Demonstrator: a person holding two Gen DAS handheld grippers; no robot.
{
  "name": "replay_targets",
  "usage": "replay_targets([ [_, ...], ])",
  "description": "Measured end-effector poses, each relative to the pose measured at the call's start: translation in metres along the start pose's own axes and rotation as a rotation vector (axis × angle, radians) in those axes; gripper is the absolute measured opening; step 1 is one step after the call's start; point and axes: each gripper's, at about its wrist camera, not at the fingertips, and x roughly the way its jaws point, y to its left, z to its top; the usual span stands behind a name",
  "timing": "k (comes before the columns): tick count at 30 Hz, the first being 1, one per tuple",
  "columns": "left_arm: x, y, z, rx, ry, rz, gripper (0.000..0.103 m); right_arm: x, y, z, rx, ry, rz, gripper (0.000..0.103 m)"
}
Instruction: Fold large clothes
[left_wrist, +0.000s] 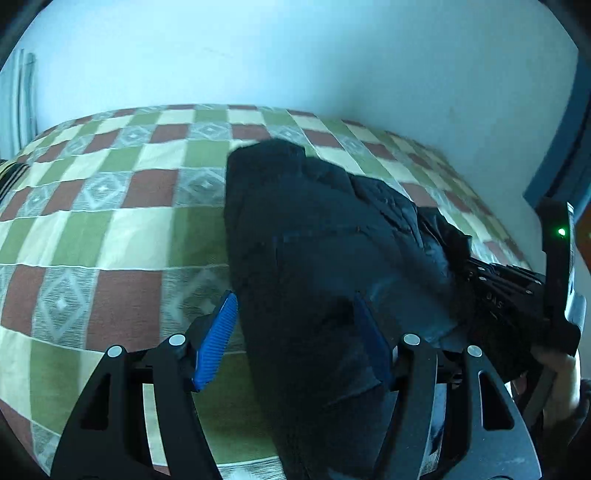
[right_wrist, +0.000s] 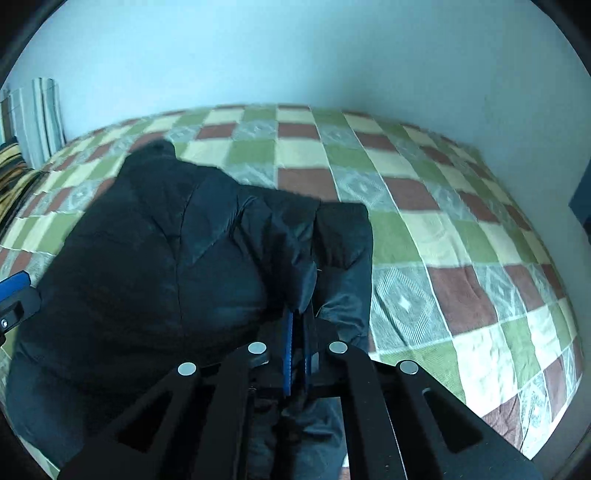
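Note:
A dark, puffy jacket (left_wrist: 314, 240) lies bunched on a bed with a checked cover (left_wrist: 110, 221). My left gripper (left_wrist: 295, 299) stands open over the jacket's near part. Its left blue pad (left_wrist: 218, 343) sits just beside the jacket's edge, and cloth partly veils the right one. My right gripper (right_wrist: 298, 317) is shut, its blue pads (right_wrist: 288, 350) pinching a fold of the jacket (right_wrist: 166, 258) at its near right side. In the left wrist view the right gripper's black body (left_wrist: 517, 295) shows at the far right, with a hand (left_wrist: 557, 373) behind it.
The checked cover (right_wrist: 461, 277) spreads bare to the right of the jacket and beyond it. A pale wall (right_wrist: 295, 55) runs along the bed's far side. A striped curtain (right_wrist: 40, 114) and a striped cushion (right_wrist: 14, 173) are at the far left.

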Motion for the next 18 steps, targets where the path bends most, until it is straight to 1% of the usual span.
replay_targets([
  [4,0.022,-0.014,-0.003,0.027,0.05,0.001,0.066,0.027,-0.014,-0.011,0.021,0.069,0.013,0.003],
  [6,0.033,-0.022,-0.005,0.064,0.057,0.035,0.067,0.038,-0.015,-0.016,0.018,0.093,0.014,0.003],
  [8,0.041,-0.027,-0.006,0.086,0.064,0.05,0.068,0.048,-0.014,-0.021,0.012,0.104,0.009,0.004],
  [13,0.053,-0.025,-0.006,0.084,0.079,0.061,0.069,0.058,-0.015,-0.024,0.023,0.106,0.014,0.004],
  [15,0.053,-0.024,-0.006,0.08,0.077,0.071,0.069,0.054,-0.019,-0.022,0.039,0.091,0.029,0.004],
  [18,0.048,-0.022,-0.009,0.059,0.071,0.069,0.068,0.032,-0.034,-0.022,0.109,0.047,0.084,0.006],
])
